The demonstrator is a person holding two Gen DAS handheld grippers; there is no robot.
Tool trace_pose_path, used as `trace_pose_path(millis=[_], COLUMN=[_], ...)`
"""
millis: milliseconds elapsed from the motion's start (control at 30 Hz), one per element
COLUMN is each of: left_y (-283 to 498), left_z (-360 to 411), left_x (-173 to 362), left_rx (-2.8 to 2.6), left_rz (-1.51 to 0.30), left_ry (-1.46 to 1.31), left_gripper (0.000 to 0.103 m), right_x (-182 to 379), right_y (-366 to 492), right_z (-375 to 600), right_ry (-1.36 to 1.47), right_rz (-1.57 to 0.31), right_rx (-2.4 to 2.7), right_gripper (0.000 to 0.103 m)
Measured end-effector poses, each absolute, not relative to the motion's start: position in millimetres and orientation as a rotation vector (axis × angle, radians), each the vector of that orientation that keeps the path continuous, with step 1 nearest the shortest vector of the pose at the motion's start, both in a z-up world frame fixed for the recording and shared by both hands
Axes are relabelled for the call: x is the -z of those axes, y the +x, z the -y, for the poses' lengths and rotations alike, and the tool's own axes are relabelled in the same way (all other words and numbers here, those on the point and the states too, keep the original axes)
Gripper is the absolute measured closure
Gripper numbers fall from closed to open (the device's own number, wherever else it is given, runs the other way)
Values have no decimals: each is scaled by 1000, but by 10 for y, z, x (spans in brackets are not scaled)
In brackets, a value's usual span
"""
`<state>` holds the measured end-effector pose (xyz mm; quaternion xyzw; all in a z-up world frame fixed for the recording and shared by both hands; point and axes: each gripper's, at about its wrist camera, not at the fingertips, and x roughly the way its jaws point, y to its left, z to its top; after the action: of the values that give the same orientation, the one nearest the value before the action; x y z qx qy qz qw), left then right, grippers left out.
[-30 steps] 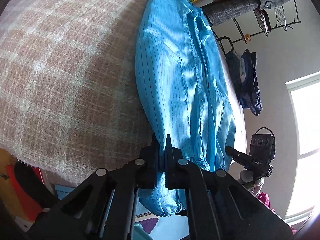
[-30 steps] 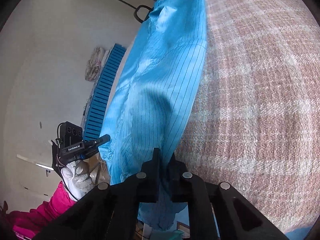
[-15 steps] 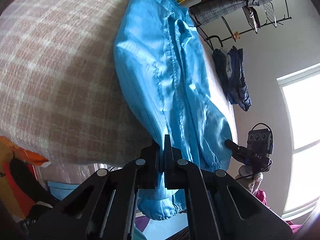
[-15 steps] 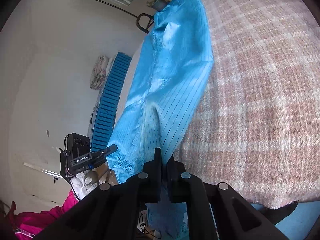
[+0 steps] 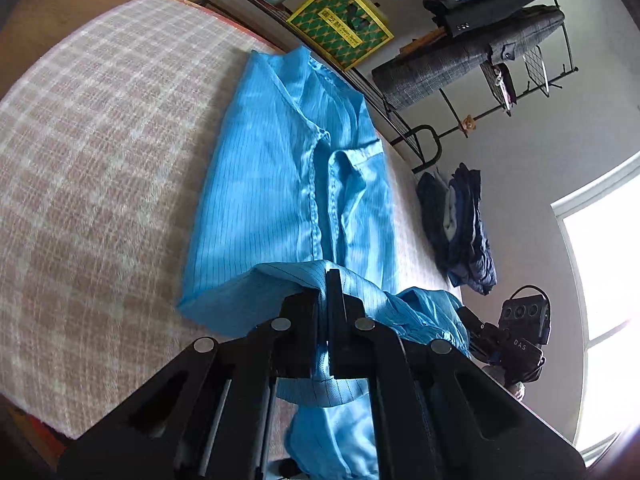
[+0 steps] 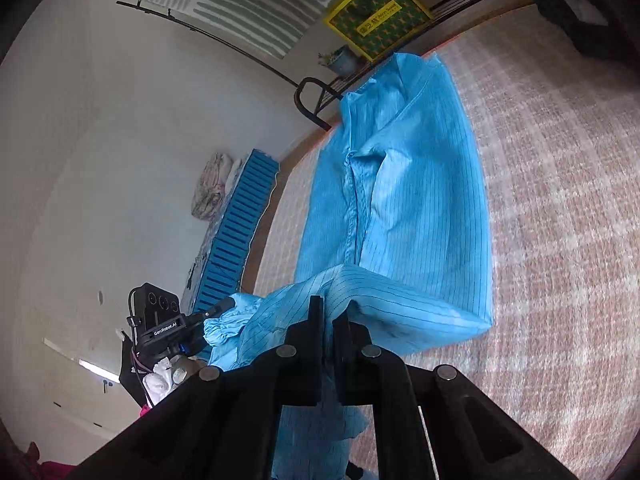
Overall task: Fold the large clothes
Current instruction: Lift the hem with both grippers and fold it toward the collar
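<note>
A large bright blue pin-striped garment [image 5: 280, 184] lies lengthwise on a bed covered with a pink-and-white checked blanket [image 5: 92, 168]; it also shows in the right wrist view [image 6: 416, 216]. Its near end is lifted and doubled back over the rest. My left gripper [image 5: 329, 280] is shut on the lifted hem at one side. My right gripper [image 6: 329, 312] is shut on the same hem at the other side. Each gripper also appears in the other's view, the right one [image 5: 516, 336] and the left one [image 6: 168, 328]. Cuffed sleeve ends hang below the jaws.
A metal bed frame [image 5: 416, 148] and a yellow-green box [image 5: 340, 24] stand at the far end. A clothes rack with jackets [image 5: 480, 52] and a dark hanging garment [image 5: 464, 224] line the wall. A blue slatted crate [image 6: 236, 236] leans on the opposite wall.
Both grippers have lifted the garment's near end off the bed edge and carried it forward over the body, so the hem now folds back over the cloth.
</note>
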<state>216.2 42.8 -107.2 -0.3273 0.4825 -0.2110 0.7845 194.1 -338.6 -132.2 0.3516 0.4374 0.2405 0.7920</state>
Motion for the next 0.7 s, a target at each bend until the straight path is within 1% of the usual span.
trace_pose_path(millis=[133, 200, 367, 500, 533, 633, 667, 700], left_y=[2467, 2575, 2771, 2878, 2901, 2943, 2940, 2930], left_z=[-439, -423, -327, -324, -330, -350, -356, -365], left_x=[1279, 1389, 1595, 1728, 1750, 1778, 1763, 1735], left_rx=[425, 406, 362, 337, 328, 314, 319, 322], left_rz=[-1079, -1099, -1142, -1166, -1171, -1191, -1189, -1183], left_ry=[-733, -746, -732, -749, -746, -736, -733, -725], left_gripper=[103, 103, 103, 103, 103, 101, 98, 94], right_x=[1423, 1503, 1656, 1761, 1787, 1809, 1778, 1726], right_y=[2224, 2294, 2474, 2587, 2626, 2672, 2663, 2617], right_z=[3423, 3427, 3411, 3455, 3454, 3464, 3473, 3488], right_ry=[772, 736, 662, 669, 667, 678, 669, 657], right_rz=[-944, -970, -1022, -1062, -1075, -1090, -1086, -1076], right_rx=[-466, -445, -380, -358, -364, -395, -398, -402], right_gripper=[102, 102, 102, 101, 99, 87, 77, 70])
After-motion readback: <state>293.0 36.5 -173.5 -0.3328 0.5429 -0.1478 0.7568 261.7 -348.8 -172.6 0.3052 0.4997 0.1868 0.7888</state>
